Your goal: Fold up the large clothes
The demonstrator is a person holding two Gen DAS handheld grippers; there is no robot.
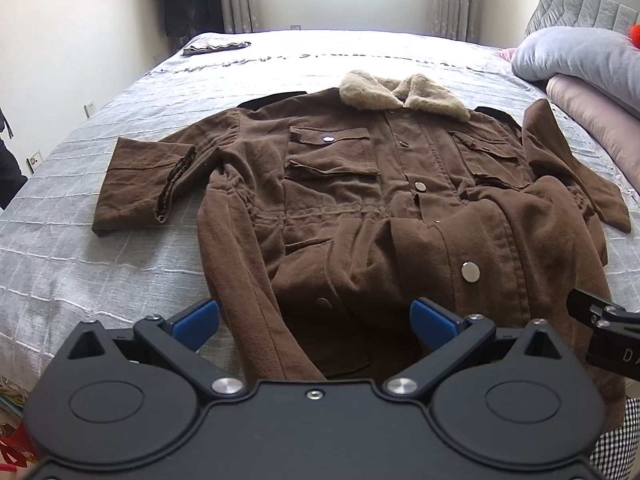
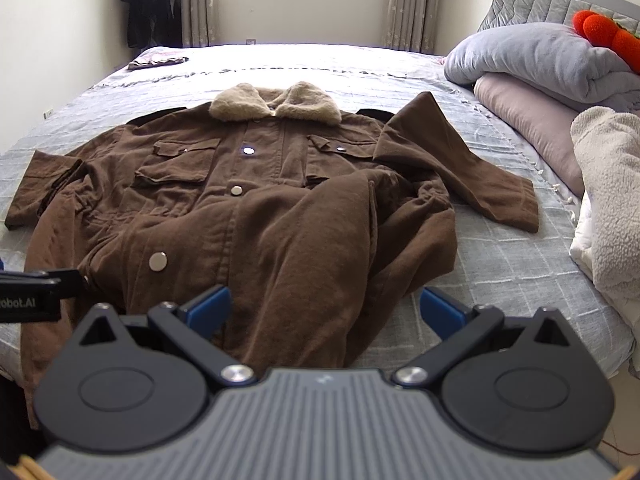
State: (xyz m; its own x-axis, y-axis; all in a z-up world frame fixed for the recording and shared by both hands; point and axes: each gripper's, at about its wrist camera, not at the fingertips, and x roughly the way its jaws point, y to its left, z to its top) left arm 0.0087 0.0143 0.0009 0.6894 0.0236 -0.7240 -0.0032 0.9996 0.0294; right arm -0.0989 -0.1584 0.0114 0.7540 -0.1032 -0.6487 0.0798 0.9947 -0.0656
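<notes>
A large brown coat (image 1: 360, 200) (image 2: 248, 208) with a beige fleece collar (image 1: 404, 94) (image 2: 276, 102) lies face up on the bed, buttoned, its hem toward me and rumpled on the right side. One sleeve (image 1: 140, 176) stretches out left; the other sleeve (image 2: 460, 164) bends over to the right. My left gripper (image 1: 314, 318) hovers open above the hem's left half, nothing between its blue fingers (image 1: 198, 318). My right gripper (image 2: 326, 312) stands open over the hem's right edge, holding nothing. The other gripper's body shows at each view's edge.
The bed has a grey checked cover (image 1: 80, 240) (image 2: 500, 272). Pillows and folded bedding (image 2: 540, 64) pile at the right, with a white fleece blanket (image 2: 612, 200) and an orange plush toy (image 2: 608, 36). A small folded item (image 1: 216, 46) lies at the far left. Dark clothes (image 2: 150, 0) hang by the curtains.
</notes>
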